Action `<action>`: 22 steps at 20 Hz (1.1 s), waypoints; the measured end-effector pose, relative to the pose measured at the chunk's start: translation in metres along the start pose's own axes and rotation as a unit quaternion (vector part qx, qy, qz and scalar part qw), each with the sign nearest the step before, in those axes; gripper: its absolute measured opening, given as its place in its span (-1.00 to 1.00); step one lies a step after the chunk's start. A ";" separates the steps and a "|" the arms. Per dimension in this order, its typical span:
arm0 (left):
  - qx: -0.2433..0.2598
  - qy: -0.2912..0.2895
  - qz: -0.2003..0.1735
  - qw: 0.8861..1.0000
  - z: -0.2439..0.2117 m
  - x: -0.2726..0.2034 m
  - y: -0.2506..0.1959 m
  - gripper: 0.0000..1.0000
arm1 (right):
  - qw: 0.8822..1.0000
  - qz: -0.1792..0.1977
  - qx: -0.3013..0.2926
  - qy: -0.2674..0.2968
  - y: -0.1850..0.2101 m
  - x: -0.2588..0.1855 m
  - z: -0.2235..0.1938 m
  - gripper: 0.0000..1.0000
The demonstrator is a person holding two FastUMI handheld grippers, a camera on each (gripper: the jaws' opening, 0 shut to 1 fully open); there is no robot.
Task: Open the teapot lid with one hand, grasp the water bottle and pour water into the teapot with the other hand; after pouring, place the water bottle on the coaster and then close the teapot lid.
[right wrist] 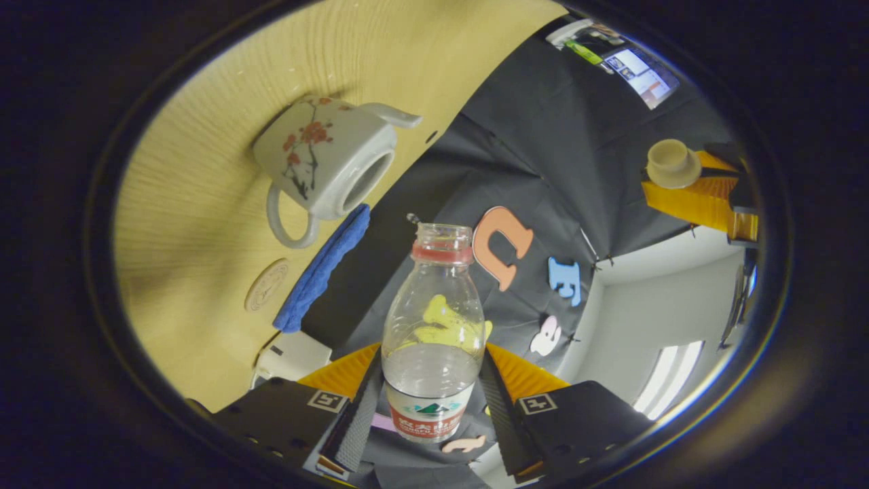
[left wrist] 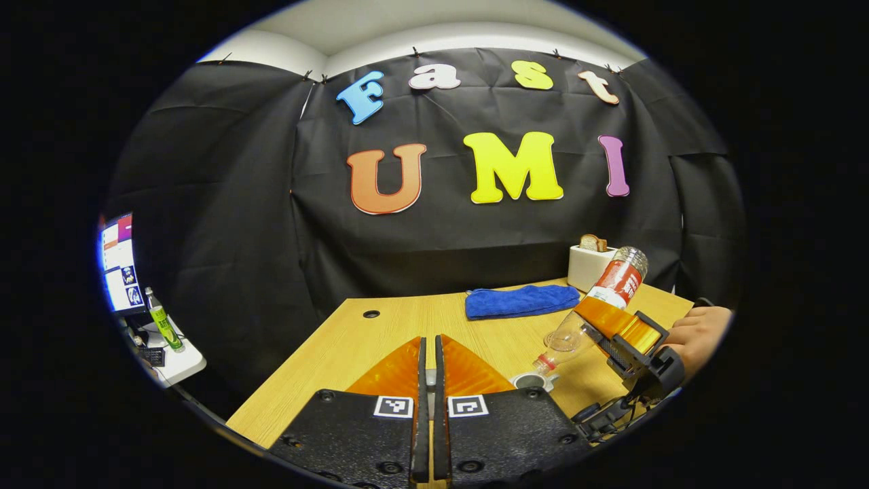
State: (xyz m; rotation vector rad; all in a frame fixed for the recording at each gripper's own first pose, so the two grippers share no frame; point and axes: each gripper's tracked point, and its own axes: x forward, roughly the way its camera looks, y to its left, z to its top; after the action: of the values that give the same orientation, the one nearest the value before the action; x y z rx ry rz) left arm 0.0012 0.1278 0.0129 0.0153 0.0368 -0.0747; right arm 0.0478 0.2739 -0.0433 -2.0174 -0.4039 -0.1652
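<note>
Right gripper view has the right gripper (right wrist: 434, 401) clamped on the water bottle (right wrist: 432, 339), both fingers pressing its sides, cap off, some water left inside. That picture is rolled over, with the teapot (right wrist: 326, 163) on the wooden table (right wrist: 204, 136), its lid off, and the coaster (right wrist: 266, 285) just beside a blue towel (right wrist: 322, 268). The lid (right wrist: 669, 163) sits in the left gripper (left wrist: 427, 353), fingers nearly together. Left gripper view shows the bottle tilted mouth-down over the teapot's rim.

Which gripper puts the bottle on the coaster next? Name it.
Right: the right gripper already grips the water bottle; the left gripper is busy holding the teapot lid.
</note>
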 end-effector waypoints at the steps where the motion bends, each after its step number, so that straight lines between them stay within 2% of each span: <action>1: 0.000 0.000 0.000 1.000 -0.001 -0.001 0.001 -0.90 | 1.000 0.004 0.030 0.006 0.001 -0.002 -0.004 0.58; 2: -0.001 -0.001 0.001 1.000 0.000 0.000 0.001 -0.90 | 0.998 0.010 0.066 0.014 0.004 -0.001 -0.006 0.52; 4: -0.001 -0.002 0.002 1.000 0.001 0.000 0.000 -0.90 | 0.990 0.030 0.133 0.020 0.010 -0.006 -0.007 0.58; 5: -0.002 -0.004 0.005 1.000 0.001 0.000 0.002 -0.90 | 0.985 0.036 0.170 0.022 0.013 -0.008 -0.008 0.52; 7: -0.006 -0.006 0.008 1.000 0.003 0.001 0.003 -0.90 | 0.974 0.045 0.219 0.039 0.020 -0.011 -0.018 0.58; 8: -0.012 -0.009 0.010 1.000 0.004 -0.001 0.004 -0.90 | 0.957 0.056 0.281 0.050 0.029 -0.014 -0.023 0.52; 10: -0.018 -0.011 0.013 1.000 0.006 -0.001 0.005 -0.90 | 0.934 0.060 0.346 0.069 0.037 -0.020 -0.036 0.58; 12: -0.023 -0.012 0.014 1.000 0.006 0.002 0.006 -0.90 | 0.914 0.055 0.394 0.082 0.040 -0.024 -0.047 0.51; 15: -0.027 -0.007 0.013 1.000 0.003 0.002 0.005 -0.90 | 0.887 0.043 0.450 0.092 0.037 -0.030 -0.063 0.56; 16: -0.026 -0.006 0.015 1.000 0.003 0.004 0.004 -0.90 | 0.874 0.045 0.474 0.093 0.035 -0.032 -0.066 0.56; 17: -0.024 -0.004 0.015 1.000 0.001 0.004 0.004 -0.90 | 0.852 0.049 0.513 0.094 0.035 -0.030 -0.073 0.51; 18: -0.023 -0.004 0.014 1.000 0.001 0.005 0.001 -0.90 | 0.837 0.059 0.536 0.096 0.036 -0.030 -0.075 0.58; 20: -0.022 -0.004 0.004 1.000 0.002 0.003 -0.006 -0.90 | 0.801 0.067 0.585 0.104 0.035 -0.029 -0.082 0.58; 22: -0.027 -0.011 -0.012 0.999 0.008 0.000 -0.014 -0.91 | 0.758 0.068 0.639 0.109 0.036 -0.023 -0.088 0.56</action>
State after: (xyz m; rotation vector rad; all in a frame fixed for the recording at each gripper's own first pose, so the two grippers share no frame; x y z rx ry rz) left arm 0.0007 0.1136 0.0208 -0.0404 0.0171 -0.0984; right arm 0.0442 0.1767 -0.0388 -0.6356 -0.1184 -0.0021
